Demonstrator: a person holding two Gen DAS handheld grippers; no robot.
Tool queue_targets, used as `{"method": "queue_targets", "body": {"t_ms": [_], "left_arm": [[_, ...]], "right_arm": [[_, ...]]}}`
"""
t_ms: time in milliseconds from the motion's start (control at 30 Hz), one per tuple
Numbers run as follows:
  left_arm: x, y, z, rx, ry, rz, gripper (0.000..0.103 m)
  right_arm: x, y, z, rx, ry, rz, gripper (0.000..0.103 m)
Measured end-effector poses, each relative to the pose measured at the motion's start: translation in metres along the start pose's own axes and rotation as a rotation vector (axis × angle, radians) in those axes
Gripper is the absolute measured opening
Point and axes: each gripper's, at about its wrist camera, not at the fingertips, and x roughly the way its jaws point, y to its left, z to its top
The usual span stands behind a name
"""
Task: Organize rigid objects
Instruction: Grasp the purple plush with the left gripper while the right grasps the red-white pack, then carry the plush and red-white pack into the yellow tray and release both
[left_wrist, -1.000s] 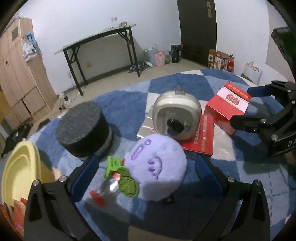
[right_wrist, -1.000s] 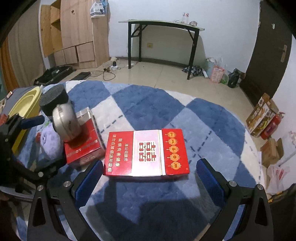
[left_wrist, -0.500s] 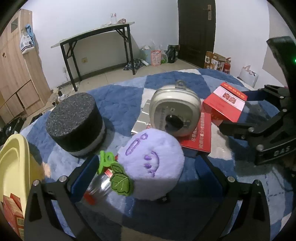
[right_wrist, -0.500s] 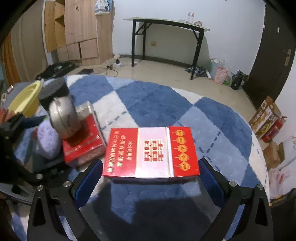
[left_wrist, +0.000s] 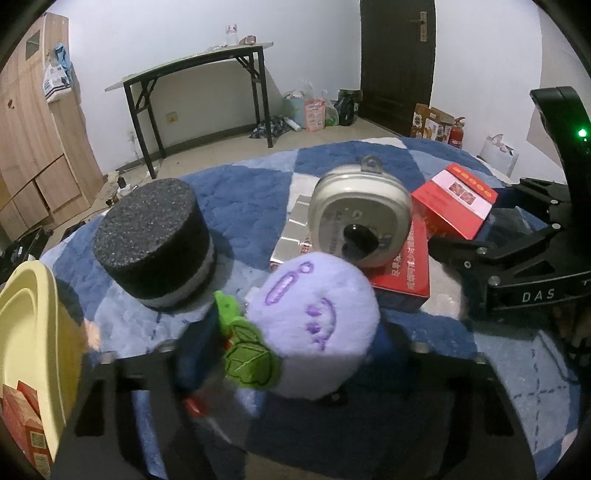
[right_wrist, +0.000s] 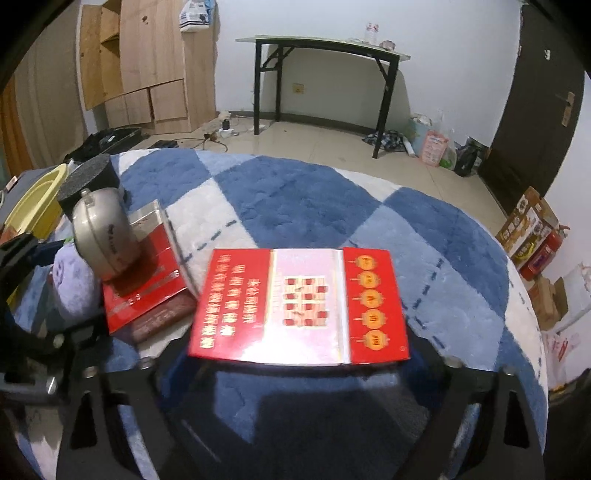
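My left gripper (left_wrist: 291, 354) is shut on a purple plush ball (left_wrist: 314, 325) with green leaves; its blue pads press both sides. Behind it a silver round gadget (left_wrist: 360, 218) stands on a flat red box (left_wrist: 404, 273). A black foam cylinder (left_wrist: 155, 236) stands to the left. My right gripper (right_wrist: 299, 365) has its jaws wide apart around a red-and-white box (right_wrist: 301, 306), whose near edge lies between the fingers; whether the pads touch it is hidden. The right gripper also shows in the left wrist view (left_wrist: 517, 266), with the red-and-white box (left_wrist: 454, 199).
A yellow basin (left_wrist: 29, 332) with small red boxes sits at the left edge of the blue-and-white checked rug (right_wrist: 314, 199). Beyond the rug are a black-legged table (right_wrist: 325, 48), wooden cabinets (right_wrist: 144, 62) and floor clutter.
My left gripper has closed in on the purple plush ball and now grips it. My right gripper has moved forward, so the red-and-white box sits nearer between its fingers.
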Motion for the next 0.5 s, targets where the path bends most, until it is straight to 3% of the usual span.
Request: {"method": "queue_targets", "body": {"t_ms": [133, 500], "left_arm": [[-0.002, 0.006, 0.001, -0.019, -0.005, -0.010, 0.052], [-0.009, 0.016, 0.006, -0.037, -0.013, -0.064, 0.049]], "right_arm": [[0.000, 0.000, -0.002, 0.002, -0.001, 0.001, 0.090], [-0.009, -0.002, 0.001, 0.012, -0.006, 0.008, 0.090]]}}
